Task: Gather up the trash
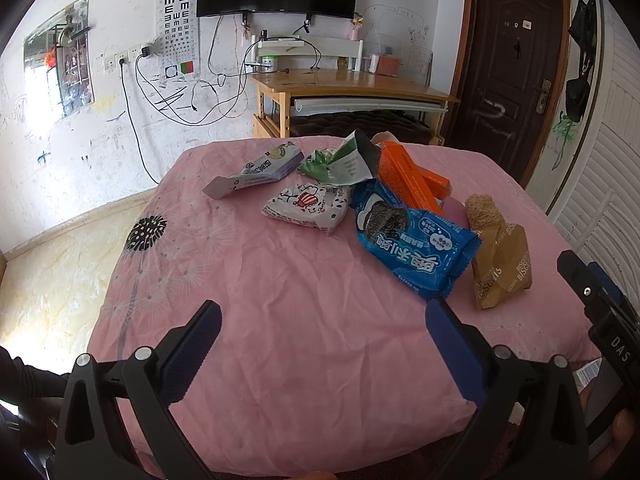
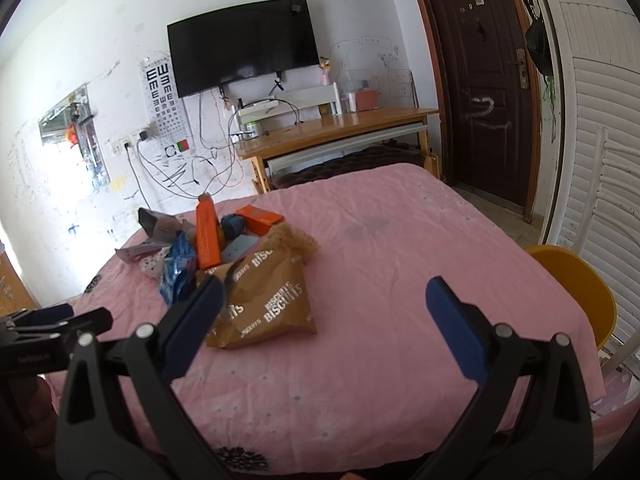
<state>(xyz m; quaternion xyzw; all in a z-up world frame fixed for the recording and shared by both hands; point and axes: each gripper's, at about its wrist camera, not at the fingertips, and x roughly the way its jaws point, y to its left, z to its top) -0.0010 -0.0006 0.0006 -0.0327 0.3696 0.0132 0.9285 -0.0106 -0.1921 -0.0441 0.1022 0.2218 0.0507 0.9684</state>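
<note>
Left wrist view: wrappers heaped on the pink bed (image 1: 280,300), far half.
I see left hand-held gripper (image 1: 324,320) and right hand-held gripper (image 2: 324,300) both spread wide, empty; brown biscuit bag (image 2: 268,304) just beside the right one.

Both wrist views low over the near edge of the pink table (image 1: 280,280), facing the far wall; left looks from left, right from right, sharing the wrapper pile (image 2: 240,272).

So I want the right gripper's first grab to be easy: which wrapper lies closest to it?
The brown biscuit bag, just ahead of the open right gripper; the blue cookie packet and orange boxes lie farther back.
</note>
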